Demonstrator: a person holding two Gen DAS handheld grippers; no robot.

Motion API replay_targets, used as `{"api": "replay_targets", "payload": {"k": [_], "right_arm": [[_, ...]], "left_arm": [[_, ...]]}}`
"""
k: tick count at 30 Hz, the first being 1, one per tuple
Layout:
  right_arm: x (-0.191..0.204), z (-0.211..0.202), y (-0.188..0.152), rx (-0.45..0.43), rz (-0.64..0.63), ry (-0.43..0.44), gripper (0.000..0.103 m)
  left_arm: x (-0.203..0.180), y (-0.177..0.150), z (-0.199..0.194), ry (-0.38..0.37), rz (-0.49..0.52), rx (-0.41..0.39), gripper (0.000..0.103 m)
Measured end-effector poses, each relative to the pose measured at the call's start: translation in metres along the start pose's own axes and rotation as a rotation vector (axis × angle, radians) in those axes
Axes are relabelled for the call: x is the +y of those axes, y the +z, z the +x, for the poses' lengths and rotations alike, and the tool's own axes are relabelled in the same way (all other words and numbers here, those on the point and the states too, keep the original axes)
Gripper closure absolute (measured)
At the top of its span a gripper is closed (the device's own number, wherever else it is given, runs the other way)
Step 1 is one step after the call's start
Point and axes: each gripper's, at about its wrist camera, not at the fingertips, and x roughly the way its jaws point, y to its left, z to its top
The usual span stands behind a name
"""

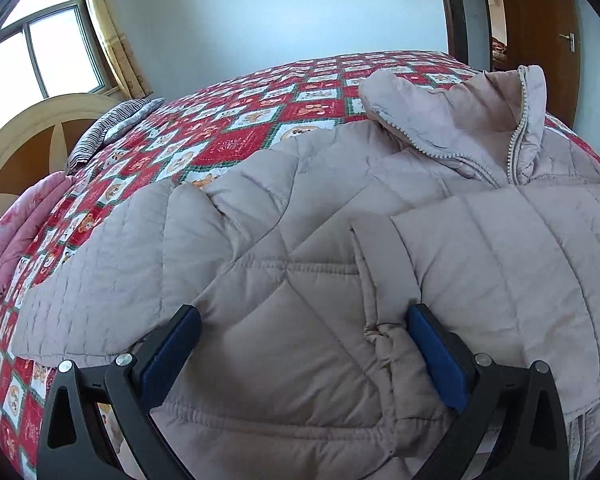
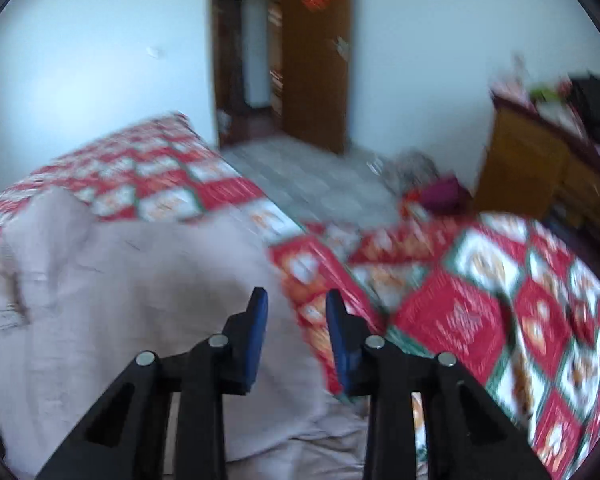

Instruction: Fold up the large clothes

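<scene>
A large pale pink-beige quilted jacket [image 1: 300, 240] lies spread on the bed, collar and zipper [image 1: 516, 136] at the far right, one sleeve folded across its front. My left gripper [image 1: 304, 320] is open wide just above the jacket's lower front, its blue pads [image 1: 172, 356] either side of the fabric and holding nothing. In the blurred right wrist view the jacket [image 2: 120, 280] fills the left. My right gripper [image 2: 296, 304] hovers over the jacket's right edge, jaws partly open with a narrow gap and empty.
The bed has a red, white and green patchwork quilt [image 1: 228, 128]. A pink blanket [image 1: 24, 224], a striped pillow [image 1: 108, 128] and the headboard [image 1: 28, 136] lie at the left. An open doorway [image 2: 260, 60], floor clutter [image 2: 428, 184] and a wooden dresser [image 2: 540, 168] are beyond the bed.
</scene>
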Motion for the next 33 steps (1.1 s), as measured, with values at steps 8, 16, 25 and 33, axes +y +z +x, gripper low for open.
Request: {"api": "replay_targets", "payload": {"k": [8, 16, 25, 33], "right_arm": [[0.027, 0.067, -0.021, 0.223, -0.063, 0.073, 0.069], [0.042, 0.060, -0.025, 0.178, -0.128, 0.000, 0.066], [0.048, 0.056, -0.028, 0.143, -0.164, -0.058, 0.060], [0.044, 0.056, -0.028, 0.140, -0.148, -0.042, 0.059]], "left_arm": [[0.000, 0.000, 0.001, -0.014, -0.012, -0.001, 0.001], [0.005, 0.000, 0.004, -0.053, -0.044, 0.012, 0.001], [0.017, -0.001, 0.004, -0.113, -0.101, 0.020, 0.001], [0.101, -0.008, -0.037, -0.058, -0.208, -0.023, 0.001]]}}
